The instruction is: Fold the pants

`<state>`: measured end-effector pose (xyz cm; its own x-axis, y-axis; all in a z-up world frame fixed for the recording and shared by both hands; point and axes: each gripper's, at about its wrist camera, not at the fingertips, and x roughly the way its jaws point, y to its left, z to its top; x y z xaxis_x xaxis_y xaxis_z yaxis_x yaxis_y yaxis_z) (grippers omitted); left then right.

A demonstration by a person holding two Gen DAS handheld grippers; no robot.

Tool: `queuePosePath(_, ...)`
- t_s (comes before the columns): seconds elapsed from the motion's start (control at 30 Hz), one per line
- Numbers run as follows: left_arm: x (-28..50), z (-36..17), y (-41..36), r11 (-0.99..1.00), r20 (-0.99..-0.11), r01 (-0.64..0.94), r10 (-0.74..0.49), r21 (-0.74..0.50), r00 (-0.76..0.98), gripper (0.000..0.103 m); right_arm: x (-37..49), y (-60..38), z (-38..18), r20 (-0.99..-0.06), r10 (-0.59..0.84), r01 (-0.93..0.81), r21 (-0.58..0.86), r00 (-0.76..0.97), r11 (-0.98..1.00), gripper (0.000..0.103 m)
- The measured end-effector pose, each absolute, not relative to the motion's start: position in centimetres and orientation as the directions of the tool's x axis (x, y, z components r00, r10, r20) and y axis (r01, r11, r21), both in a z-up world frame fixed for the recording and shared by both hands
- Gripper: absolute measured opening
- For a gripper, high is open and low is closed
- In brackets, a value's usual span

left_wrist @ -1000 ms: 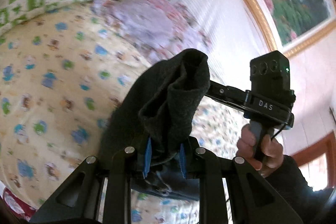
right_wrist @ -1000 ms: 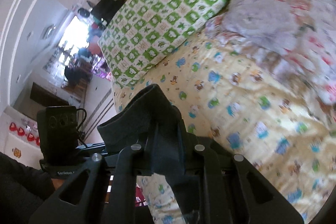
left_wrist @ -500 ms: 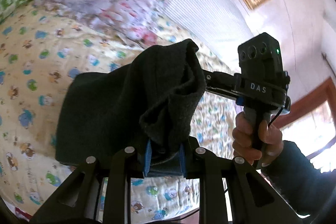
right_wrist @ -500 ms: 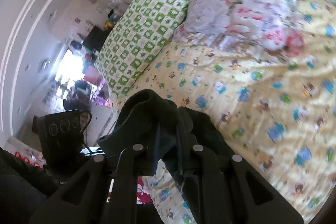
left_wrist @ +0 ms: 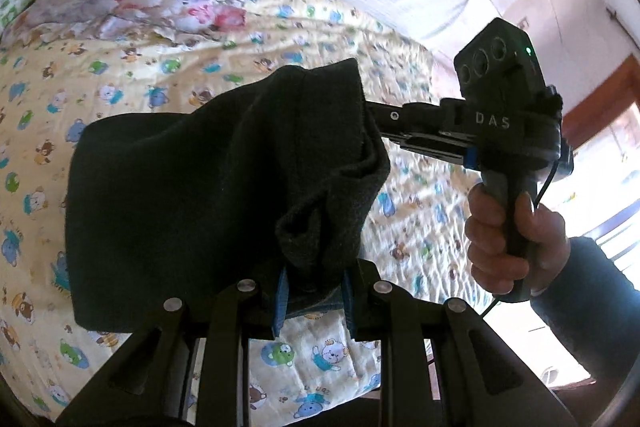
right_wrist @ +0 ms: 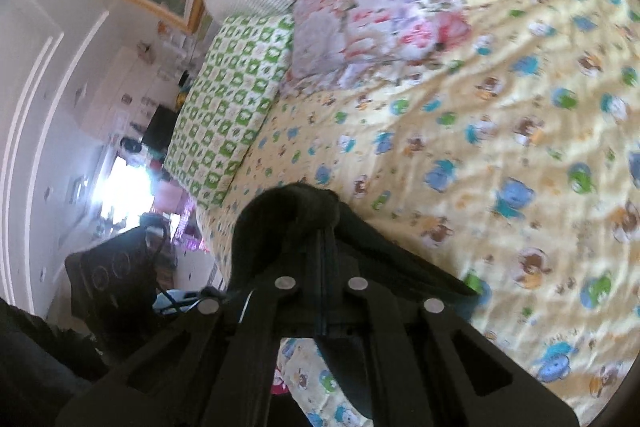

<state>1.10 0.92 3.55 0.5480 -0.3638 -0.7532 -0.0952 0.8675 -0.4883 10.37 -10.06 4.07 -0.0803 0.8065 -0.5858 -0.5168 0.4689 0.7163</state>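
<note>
**Both tongs pinching the pants above the bed, mid-fold**

Left wrist view first. The left tongs [left_wrist: 313, 293] are clamping a bunched wad of the dark pants [left_wrist: 192, 211], blue pads pressing in from either side. The rest of the cloth is spreading out away from the camera and draping toward the yellow cartoon-print bed [left_wrist: 408, 227]. I'd guess it's being held up like this so a layer can be carried over and laid flat. Beyond the pants, the right tongs [left_wrist: 374, 123] are reaching in with their tip buried in the far edge of the fabric, the person's right hand [left_wrist: 500, 239] wrapping the handle. You can't see that tip at all here, the cloth is covering it. Whether the low edge of the pants is touching the bed or just hanging over it, I can't tell.

Right wrist view. The right tongs [right_wrist: 322, 267] are squeezing nearly together with a lump of pants [right_wrist: 292, 215] bulging over the tips, so they're gripping cloth. Beyond the pants, further up the bed, there's a green checked pillow [right_wrist: 232, 115] and a floral quilt [right_wrist: 380, 11], both blurry. Most of the pants are hiding under the rig, so how far the fold has got is hard to make out.
</note>
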Motion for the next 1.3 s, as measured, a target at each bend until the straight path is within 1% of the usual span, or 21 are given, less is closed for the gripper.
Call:
queuePosePath(0.2,1.9,1.6,-0.9,0.88,-0.772,-0.051,-0.386,-0.473,0.506,0.022,9.8,-11.5,2.8,-0.596,0.801,-0.481,0.721,-0.063,0.499,0.0)
queuePosePath(0.37,2.3,-0.1,-3.0,0.913,-0.81,0.014,-0.368,-0.407,0.457,0.022,9.2,-13.3,1.3,-0.617,0.785,-0.437,0.722,-0.057,0.536,0.0)
queuePosePath(0.43,2.3,-0.3,-3.8,0.924,-0.821,0.041,-0.358,-0.38,0.444,0.025,9.0,-14.0,0.6,-0.64,0.766,-0.424,0.709,-0.051,0.564,0.0)
queuePosePath(0.47,2.3,-0.2,-4.2,0.929,-0.826,0.058,-0.352,-0.365,0.44,0.028,8.8,-14.3,0.4,-0.648,0.761,-0.419,0.704,-0.048,0.573,0.0)
queuePosePath(0.5,2.2,0.0,-4.4,0.93,-0.825,0.077,-0.356,-0.36,0.438,0.034,8.7,-14.7,0.2,-0.655,0.755,-0.408,0.701,-0.042,0.585,0.0)
queuePosePath(0.53,2.0,0.3,-4.6,0.926,-0.823,0.09,-0.367,-0.365,0.433,0.037,8.7,-15.1,0.1,-0.659,0.751,-0.394,0.701,-0.037,0.595,0.001)
queuePosePath(0.6,1.9,0.7,-4.4,0.907,-0.812,0.102,-0.413,-0.409,0.412,0.048,8.8,-15.9,0.3,-0.672,0.74,-0.375,0.689,-0.011,0.62,0.001)
queuePosePath(0.7,1.4,1.4,-4.0,0.89,-0.795,0.109,-0.447,-0.444,0.41,0.049,8.8,-16.9,1.2,-0.685,0.728,-0.363,0.669,0.041,0.649,0.001)
queuePosePath(0.8,0.6,2.2,-2.9,0.867,-0.777,0.093,-0.482,-0.489,0.405,0.05,8.7,-17.5,2.5,-0.688,0.72,-0.359,0.652,0.09,0.668,0.001)
queuePosePath(0.93,-0.6,3.5,-0.4,0.85,-0.756,0.043,-0.489,-0.525,0.435,0.053,7.8,-16.8,4.5,-0.67,0.732,-0.396,0.643,0.122,0.655,0.001)
queuePosePath(1.1,-1.2,4.8,3.0,0.866,-0.767,-0.031,-0.423,-0.498,0.483,0.062,6.1,-13.6,6.5,-0.672,0.731,-0.48,0.607,0.114,0.633,0.001)
queuePosePath(1.13,-1.3,4.9,3.9,0.875,-0.776,-0.056,-0.396,-0.481,0.491,0.062,5.6,-12.8,6.8,-0.677,0.727,-0.5,0.594,0.113,0.63,0.001)
queuePosePath(1.3,-0.9,4.4,7.1,0.878,-0.798,-0.14,-0.335,-0.457,0.501,0.063,4.1,-10.0,6.7,-0.705,0.704,-0.565,0.549,0.083,0.616,0.001)
